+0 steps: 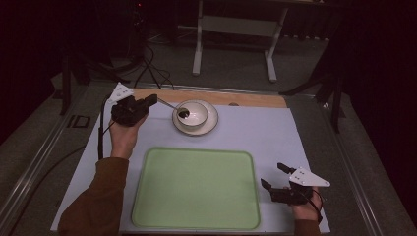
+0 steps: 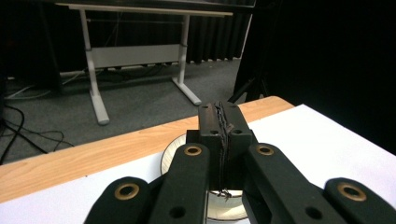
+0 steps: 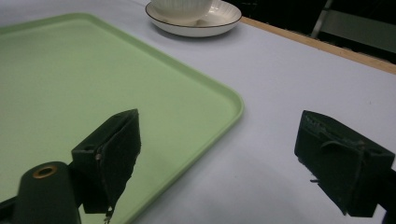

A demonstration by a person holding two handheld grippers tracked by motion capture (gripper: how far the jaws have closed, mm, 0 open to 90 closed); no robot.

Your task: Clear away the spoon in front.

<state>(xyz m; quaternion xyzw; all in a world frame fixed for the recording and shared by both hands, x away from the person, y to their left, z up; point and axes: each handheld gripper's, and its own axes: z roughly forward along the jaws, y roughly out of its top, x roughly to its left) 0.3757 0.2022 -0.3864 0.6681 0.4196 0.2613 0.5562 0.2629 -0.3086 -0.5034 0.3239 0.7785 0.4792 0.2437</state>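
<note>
On the table (image 1: 275,132), a pale white sheet covers most of the top, leaving a strip of bare wood along the far edge. A light green tray (image 1: 196,189) with rounded corners lies at the near centre of the sheet. Beyond it, a white bowl (image 1: 193,114) stands on a dark-rimmed white plate (image 1: 212,120) close to the wooden strip.

At the far left, the left claw (image 1: 153,100) reaches toward the bowl with its jaws pressed together on the thin handle of a metal spoon (image 1: 172,106), whose dark end rests inside the bowl. In the left gripper view, the two black jaws meet flat against each other above the plate's rim (image 2: 170,151).

At the near right, just beside the tray's right edge, the right claw (image 1: 275,176) hovers low over the sheet with its jaws wide apart, holding nothing. The right gripper view shows the tray's corner (image 3: 233,100) lying between the parted jaws.

Behind the table, the room is dark: grey carpeted floor (image 1: 236,64), black cables (image 1: 150,69) trailing across it, black curtains, and the white metal legs of another desk (image 1: 233,29).
</note>
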